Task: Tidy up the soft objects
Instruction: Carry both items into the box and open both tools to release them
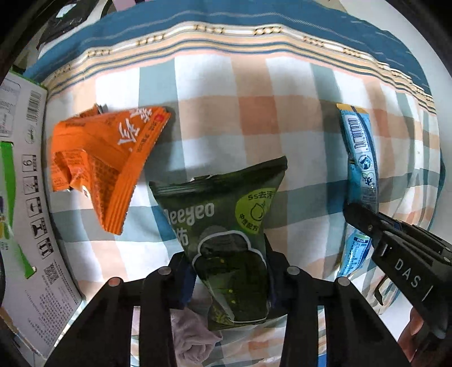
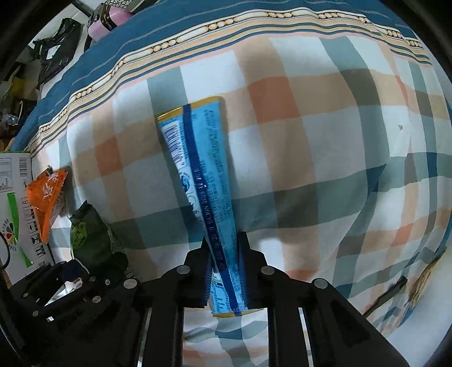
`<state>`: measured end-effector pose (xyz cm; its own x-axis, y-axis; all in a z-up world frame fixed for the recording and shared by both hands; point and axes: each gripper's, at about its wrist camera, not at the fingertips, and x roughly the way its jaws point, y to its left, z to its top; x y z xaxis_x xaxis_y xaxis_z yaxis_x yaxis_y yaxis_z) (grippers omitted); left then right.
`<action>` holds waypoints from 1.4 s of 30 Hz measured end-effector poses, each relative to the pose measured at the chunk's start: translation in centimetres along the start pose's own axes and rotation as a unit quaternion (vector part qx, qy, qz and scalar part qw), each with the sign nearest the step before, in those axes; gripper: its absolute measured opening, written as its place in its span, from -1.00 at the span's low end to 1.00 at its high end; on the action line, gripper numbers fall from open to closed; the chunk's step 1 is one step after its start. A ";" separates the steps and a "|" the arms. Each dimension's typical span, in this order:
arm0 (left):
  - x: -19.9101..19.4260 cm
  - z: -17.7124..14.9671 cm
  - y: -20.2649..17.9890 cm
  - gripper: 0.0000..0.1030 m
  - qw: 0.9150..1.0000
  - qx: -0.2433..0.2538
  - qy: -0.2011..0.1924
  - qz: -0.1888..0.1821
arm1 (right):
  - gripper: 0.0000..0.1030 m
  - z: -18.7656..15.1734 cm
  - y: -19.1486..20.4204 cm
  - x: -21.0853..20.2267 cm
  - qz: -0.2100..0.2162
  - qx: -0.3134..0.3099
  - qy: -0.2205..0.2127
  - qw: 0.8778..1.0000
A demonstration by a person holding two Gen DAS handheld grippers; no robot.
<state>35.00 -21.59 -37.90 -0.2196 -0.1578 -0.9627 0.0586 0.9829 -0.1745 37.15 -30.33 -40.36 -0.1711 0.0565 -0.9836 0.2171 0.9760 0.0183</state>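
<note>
My left gripper (image 1: 230,265) is shut on a dark green Deeyeo wipes pack (image 1: 223,225) and holds it over the checked bedsheet (image 1: 296,146). My right gripper (image 2: 224,248) is shut on a long light blue packet (image 2: 197,158), pinched near its lower end, standing up along the fingers. The same blue packet (image 1: 363,158) and the right gripper (image 1: 395,240) show at the right of the left wrist view. An orange snack packet (image 1: 104,158) lies crumpled on the sheet to the left of the green pack. The green pack (image 2: 90,234) and orange packet (image 2: 48,194) also show at the left of the right wrist view.
A white cardboard box (image 1: 25,175) with green print stands at the left edge of the bed. A pinkish cloth (image 1: 192,338) lies under my left gripper. A dark blue band (image 2: 169,31) borders the sheet's far side, with black bags (image 2: 56,48) and a pink item (image 2: 104,22) beyond.
</note>
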 end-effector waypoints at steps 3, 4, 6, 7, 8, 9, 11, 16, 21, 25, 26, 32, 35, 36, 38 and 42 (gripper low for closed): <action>-1.6 -0.8 -0.6 -0.34 1.000 0.012 -0.019 -0.001 | -0.69 -0.9 -0.4 -1.4 0.007 0.003 -0.010 1.000; -2.3 -1.2 -0.8 -0.35 0.999 0.017 -0.027 -0.003 | -0.69 -1.4 -0.4 -1.9 0.010 0.003 -0.015 1.000; -4.4 -1.3 0.4 -0.35 0.999 0.023 -0.046 -0.005 | -0.69 -2.5 -0.5 -3.4 0.016 0.001 -0.027 0.999; -5.6 -1.9 0.4 -0.35 0.998 0.028 -0.059 -0.008 | -0.69 -3.1 -0.4 -4.3 0.019 0.000 -0.035 0.999; -5.6 -1.9 0.4 -0.36 0.997 0.033 -0.068 -0.010 | -0.69 -3.0 -1.0 -5.2 0.024 0.001 -0.039 0.999; -6.7 -2.6 0.4 -0.36 0.996 0.038 -0.080 -0.011 | -0.69 -3.6 -0.9 -5.9 0.029 0.000 -0.045 0.999; -8.7 -4.2 0.8 -0.36 0.994 0.046 -0.099 -0.018 | -0.69 -5.0 -0.8 -7.5 0.040 -0.003 -0.056 0.998; -13.1 -7.9 2.5 -0.36 0.990 0.054 -0.122 -0.038 | -0.69 -9.4 0.8 -11.6 0.079 -0.012 -0.078 0.994; -15.9 -11.5 6.5 -0.36 0.989 0.040 -0.131 -0.055 | -0.69 -14.1 4.9 -14.2 0.119 -0.032 -0.094 0.988; -18.5 -14.2 10.1 -0.36 0.987 0.023 -0.146 -0.058 | -0.69 -17.0 10.8 -15.6 0.148 -0.061 -0.099 0.982; -19.2 -14.8 11.2 -0.36 0.987 0.019 -0.150 -0.057 | -0.69 -17.5 12.1 -16.1 0.153 -0.070 -0.102 0.980; -22.5 -16.3 18.9 -0.36 0.984 -0.012 -0.177 -0.031 | -0.69 -20.0 21.2 -18.0 0.169 -0.111 -0.104 0.974; -23.5 -16.1 23.0 -0.36 0.983 -0.027 -0.183 -0.010 | -0.69 -19.9 25.4 -18.1 0.174 -0.120 -0.101 0.972; -23.7 -16.0 24.2 -0.36 0.982 -0.030 -0.184 -0.005 | -0.69 -19.8 26.4 -18.1 0.173 -0.121 -0.101 0.972; -23.8 -15.3 26.8 -0.36 0.983 -0.036 -0.182 0.012 | -0.69 -19.4 29.0 -17.8 0.171 -0.122 -0.101 0.973; -23.5 -13.4 31.1 -0.36 0.983 -0.050 -0.176 0.033 | -0.69 -18.3 32.8 -17.0 0.159 -0.117 -0.100 0.975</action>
<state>28.95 13.95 -17.95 0.1335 -0.0982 -0.9862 -0.0378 0.9938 -0.1041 29.58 4.55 -19.72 0.0649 0.3451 -0.9363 -0.0012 0.9383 0.3458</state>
